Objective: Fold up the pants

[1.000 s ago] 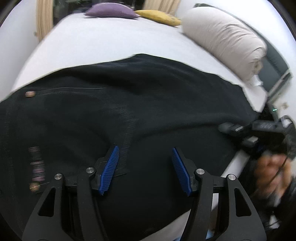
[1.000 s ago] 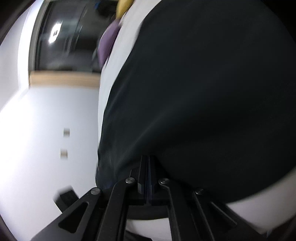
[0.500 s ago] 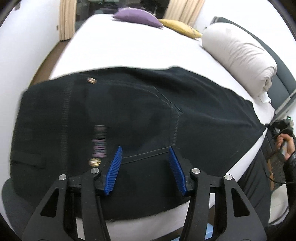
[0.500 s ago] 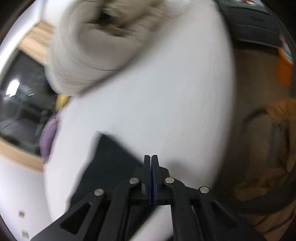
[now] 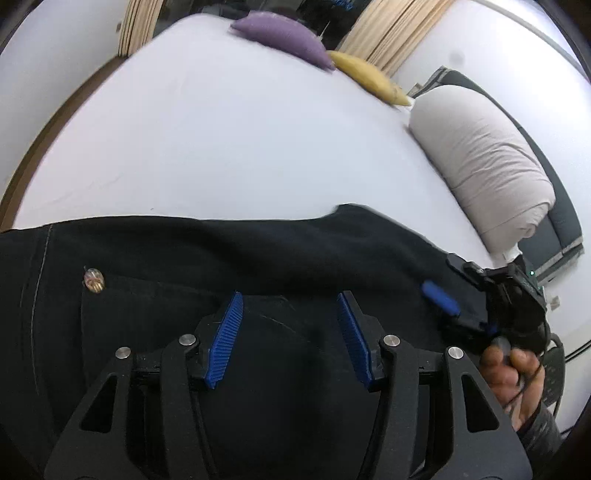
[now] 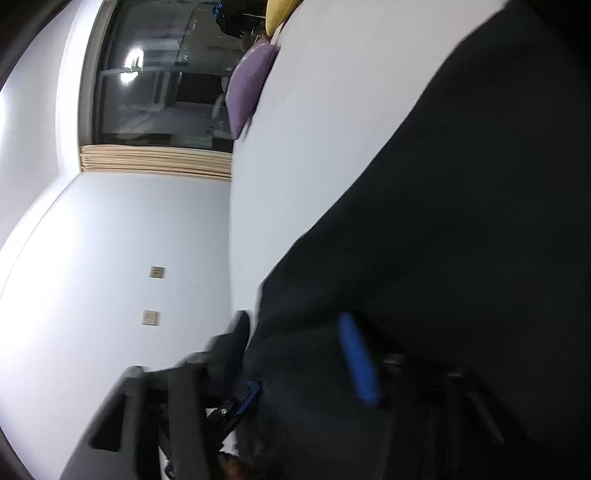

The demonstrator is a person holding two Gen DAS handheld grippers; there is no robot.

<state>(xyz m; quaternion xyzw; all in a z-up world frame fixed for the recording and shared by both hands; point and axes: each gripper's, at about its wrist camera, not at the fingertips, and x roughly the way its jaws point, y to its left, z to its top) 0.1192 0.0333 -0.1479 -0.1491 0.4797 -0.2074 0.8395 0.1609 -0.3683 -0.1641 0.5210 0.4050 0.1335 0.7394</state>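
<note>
White bed (image 5: 229, 140), black pants (image 5: 258, 251), cushions (image 5: 284, 35)

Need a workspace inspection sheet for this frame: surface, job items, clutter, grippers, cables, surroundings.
Surface: white bed sheet, mostly bare beyond the pants.
Job's things: black pants spread along the near edge, metal button showing, cloth fairly flat.
Clutter: purple cushion, yellow cushion, rolled beige duvet along the bed's far and right sides.
Grippers: left gripper open over the pants, nothing pinched. Right gripper jaws opening, blurred, pants cloth between them.
Cables: a thin dark cable by the hand holding the right gripper.
Surroundings: beige curtains, dark window, white wall with two wall plates.
</note>
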